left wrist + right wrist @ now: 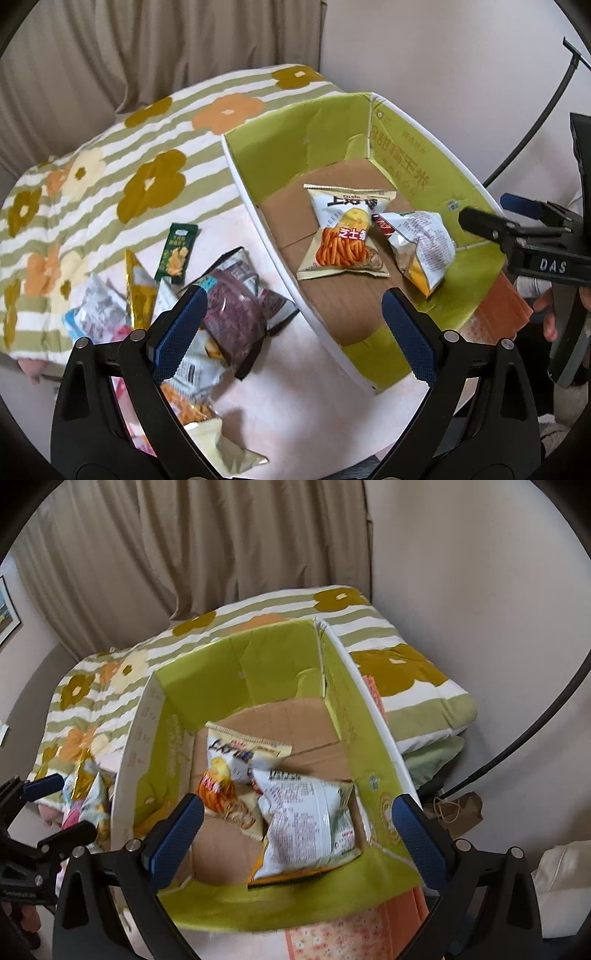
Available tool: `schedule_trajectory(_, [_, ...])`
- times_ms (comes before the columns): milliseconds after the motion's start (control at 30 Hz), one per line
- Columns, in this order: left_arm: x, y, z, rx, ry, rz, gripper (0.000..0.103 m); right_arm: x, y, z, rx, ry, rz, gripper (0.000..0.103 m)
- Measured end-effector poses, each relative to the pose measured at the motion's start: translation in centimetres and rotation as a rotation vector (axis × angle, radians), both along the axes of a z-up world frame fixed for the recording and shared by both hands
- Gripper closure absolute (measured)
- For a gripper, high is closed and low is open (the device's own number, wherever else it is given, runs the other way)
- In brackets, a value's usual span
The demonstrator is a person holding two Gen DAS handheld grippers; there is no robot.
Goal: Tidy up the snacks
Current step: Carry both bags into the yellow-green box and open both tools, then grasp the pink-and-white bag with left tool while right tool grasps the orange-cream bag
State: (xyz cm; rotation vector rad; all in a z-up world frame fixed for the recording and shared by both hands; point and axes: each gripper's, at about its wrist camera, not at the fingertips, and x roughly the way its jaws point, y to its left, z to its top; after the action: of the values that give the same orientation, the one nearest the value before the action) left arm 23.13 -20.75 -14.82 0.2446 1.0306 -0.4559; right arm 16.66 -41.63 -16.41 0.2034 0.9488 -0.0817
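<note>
2 snack bags [341,236] are already laid in the green cardboard box [266,657]; the rest are heaped on the bed [303,398] beside it (within easy reach). The left gripper [291,332] and right gripper [295,834] are spread wide, empty.

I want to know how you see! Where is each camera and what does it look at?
Left wrist: sits on the left gripper, jaws open, looking down at loose snack packets beside the green cardboard box; the right gripper shows at right.
Right wrist: sits on the right gripper, jaws open, looking into the box.
Both share the box and its cheese-stick snack bag.
</note>
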Motion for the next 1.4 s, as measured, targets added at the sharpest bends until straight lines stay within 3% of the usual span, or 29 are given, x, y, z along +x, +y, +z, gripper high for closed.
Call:
schedule_trajectory(400, [-4.9,2.3,4.5,-0.043,-0.123,0.129,0.008,-4.0,1.7,4.6,-0.017,-0.116,0.086,0.001])
schedule_trajectory(567, [-8.5,6.0,5.5,-0.057,-0.152,0.244,0.008,-5.6,3.6,6.1,-0.047,-0.154,0.178,0.001])
schedule_trajectory(733, [-12.0,10.5,6.0,-0.039,-0.169,0.38,0.008,-6.7,6.5,6.6,-0.011,-0.185,0.313,0.001])
schedule_trajectory(900, [-15.2,15.5,5.5,-0.015,-0.163,0.517,0.008,-7.4,10.7,6.2,0.013,-0.206,0.435,0.001])
schedule_trajectory(1100, [-17.0,20.8,3.8,-0.024,-0.125,0.615,0.008,-7.4,15.8,4.6,0.048,-0.173,0.534,0.001])
schedule_trajectory(1233, [-16.7,23.9,1.7,-0.027,-0.076,0.6,0.008,-7.0,19.5,2.4,0.06,-0.109,0.565,0.001])
schedule_trajectory(1400, [-15.0,26.8,-1.5,-0.009,0.021,0.498,0.008,-6.1,23.4,-1.1,0.089,-0.001,0.538,0.001])
